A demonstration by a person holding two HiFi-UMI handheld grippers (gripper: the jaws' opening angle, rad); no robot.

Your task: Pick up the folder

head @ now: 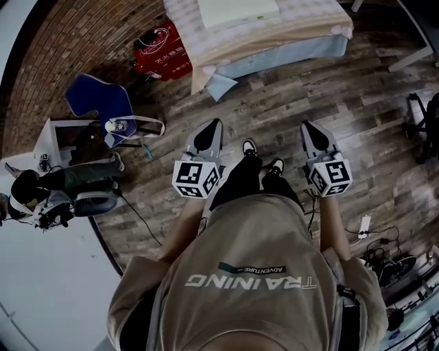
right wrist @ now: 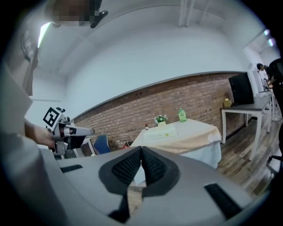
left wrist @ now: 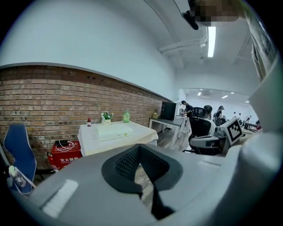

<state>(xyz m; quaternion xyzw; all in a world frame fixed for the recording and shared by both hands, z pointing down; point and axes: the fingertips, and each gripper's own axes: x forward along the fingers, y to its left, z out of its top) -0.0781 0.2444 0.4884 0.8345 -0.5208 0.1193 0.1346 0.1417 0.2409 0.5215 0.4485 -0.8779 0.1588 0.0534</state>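
The folder (head: pixel 236 10) is a flat white slab lying on a table with a pale cloth (head: pixel 315 31) at the top of the head view. It lies near the table's middle in the left gripper view (left wrist: pixel 114 131) and the right gripper view (right wrist: pixel 161 132). Both grippers are held out in front of the person, well short of the table. My left gripper (head: pixel 214 123) is shut with nothing between its pads, as is my right gripper (head: pixel 306 125). Each points roughly at the table over bare wooden floor.
A red box (head: pixel 162 51) sits on the floor left of the table, with a blue chair (head: pixel 99 99) nearer. A seated person (head: pixel 41 192) is at the far left. Small bottles and a plant (left wrist: pixel 106 116) stand at the table's back edge. Cables (head: pixel 377 247) lie at the right.
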